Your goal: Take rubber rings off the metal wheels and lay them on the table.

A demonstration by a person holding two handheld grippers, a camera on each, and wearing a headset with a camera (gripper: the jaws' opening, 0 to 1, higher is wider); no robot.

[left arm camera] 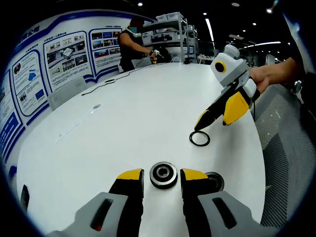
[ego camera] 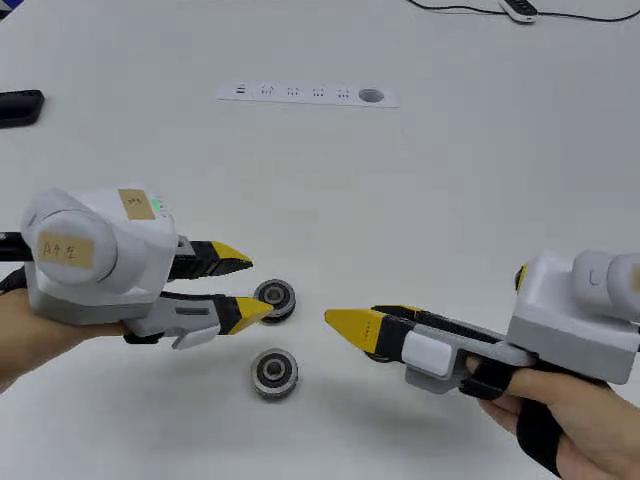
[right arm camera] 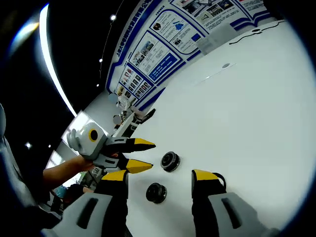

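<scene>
Two metal wheels, the far wheel (ego camera: 275,298) and the near wheel (ego camera: 274,372), lie flat on the bench (ego camera: 450,200) with their bores facing up. The left gripper (ego camera: 242,284) has its fingers spread either side of the far wheel. One rubber ring (left arm camera: 199,138) lies flat by the right gripper (right arm camera: 161,177), whose fingers are also spread. Open bench surrounds them.
</scene>
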